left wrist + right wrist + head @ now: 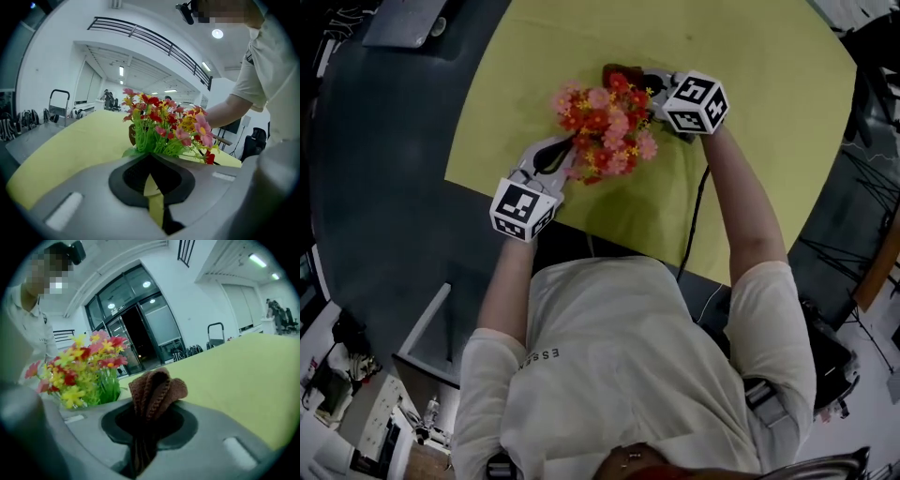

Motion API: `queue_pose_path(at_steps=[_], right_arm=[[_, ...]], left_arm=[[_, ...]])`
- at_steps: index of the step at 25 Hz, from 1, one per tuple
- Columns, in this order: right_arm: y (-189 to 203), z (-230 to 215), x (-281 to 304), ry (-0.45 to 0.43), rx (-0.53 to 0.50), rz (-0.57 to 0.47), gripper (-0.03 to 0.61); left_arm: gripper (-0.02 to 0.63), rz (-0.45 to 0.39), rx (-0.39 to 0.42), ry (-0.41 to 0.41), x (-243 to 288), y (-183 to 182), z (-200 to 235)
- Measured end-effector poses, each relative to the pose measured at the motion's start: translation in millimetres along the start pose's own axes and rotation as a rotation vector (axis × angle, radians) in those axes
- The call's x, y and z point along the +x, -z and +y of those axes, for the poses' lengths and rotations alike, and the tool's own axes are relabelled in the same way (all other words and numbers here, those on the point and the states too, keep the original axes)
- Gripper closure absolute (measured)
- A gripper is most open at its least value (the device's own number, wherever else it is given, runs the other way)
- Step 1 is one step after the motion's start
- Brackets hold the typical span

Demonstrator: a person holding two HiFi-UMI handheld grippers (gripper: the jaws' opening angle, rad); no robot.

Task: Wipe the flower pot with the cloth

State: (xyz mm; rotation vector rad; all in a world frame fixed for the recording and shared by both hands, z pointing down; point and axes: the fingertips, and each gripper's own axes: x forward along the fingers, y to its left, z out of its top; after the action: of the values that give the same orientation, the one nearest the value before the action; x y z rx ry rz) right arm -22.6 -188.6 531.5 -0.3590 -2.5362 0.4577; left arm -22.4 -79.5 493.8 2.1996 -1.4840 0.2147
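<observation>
A bunch of red, pink and yellow artificial flowers (605,131) stands on the yellow-green mat (750,141) and hides the pot from above. In the left gripper view a bit of the brown pot (132,135) shows under the flowers (164,126). My left gripper (562,157) reaches the bunch's near-left side. Its jaws (150,159) are shut, and only a yellow-green sliver shows in the slit. My right gripper (652,94) is at the far-right side of the flowers, shut (150,411) on a folded brown knitted cloth (157,389) that bulges out ahead of the jaws, with the flowers (84,369) to its left.
The mat lies on a dark round table (384,187). A grey flat device (405,21) rests at the far left edge. A black cable (694,216) runs along the right forearm. A trolley (58,105) stands beyond the table.
</observation>
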Motion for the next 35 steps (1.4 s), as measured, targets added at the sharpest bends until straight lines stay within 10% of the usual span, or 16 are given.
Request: queue_pose_path(at_steps=[16, 35], right_arm=[[-26, 16, 28, -0.232, 0.129, -0.074, 0.523], [18, 42, -38, -0.113, 0.209, -0.143, 0.523]], left_arm=[[0.600, 0.007, -0.028, -0.027, 1, -2, 3], [0.601, 0.019, -0.026, -0.055, 5, -2, 6]])
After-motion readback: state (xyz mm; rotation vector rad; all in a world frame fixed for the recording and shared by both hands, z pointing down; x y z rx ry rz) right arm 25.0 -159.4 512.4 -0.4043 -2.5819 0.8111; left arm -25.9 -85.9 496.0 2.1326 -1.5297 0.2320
